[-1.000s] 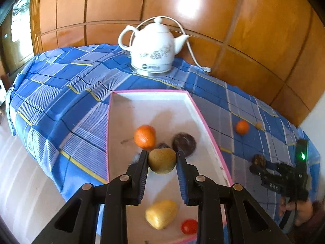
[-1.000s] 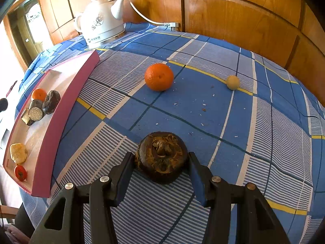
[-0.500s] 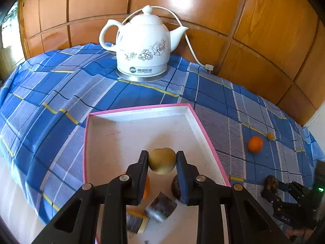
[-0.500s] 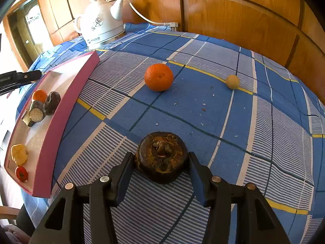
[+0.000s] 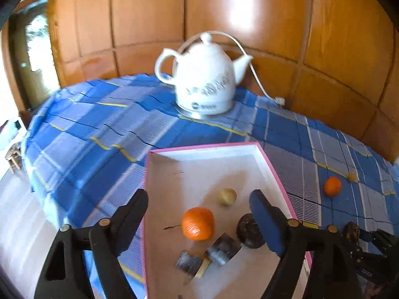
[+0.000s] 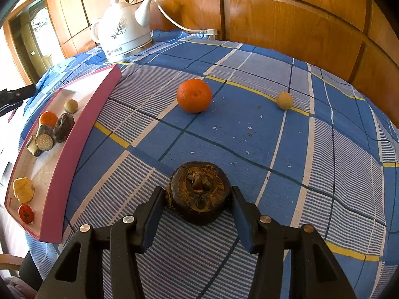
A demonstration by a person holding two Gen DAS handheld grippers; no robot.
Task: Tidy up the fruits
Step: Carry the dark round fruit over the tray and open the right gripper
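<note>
My left gripper (image 5: 199, 211) is open and empty above the pink-rimmed tray (image 5: 271, 172). A small tan fruit (image 5: 227, 196) lies loose in the tray beyond an orange (image 5: 197, 223), a dark round fruit (image 5: 248, 229) and cut dark pieces (image 5: 222, 249). My right gripper (image 6: 198, 208) is shut on a dark brown mangosteen (image 6: 198, 191) resting on the blue checked cloth. On the cloth lie another orange (image 6: 194, 95) and a small tan ball (image 6: 284, 101). The tray (image 6: 82, 137) in the right wrist view also holds a yellow piece (image 6: 23, 189) and a red fruit (image 6: 26, 213).
A white electric kettle (image 5: 204, 79) with its cord stands at the back of the table by the wooden wall panels. The table edge drops off on the left (image 5: 37, 174). Crumbs dot the cloth (image 6: 249, 129).
My left gripper opened and let the tan fruit drop into the tray, then drew back and up. The right gripper has kept still on the mangosteen.
</note>
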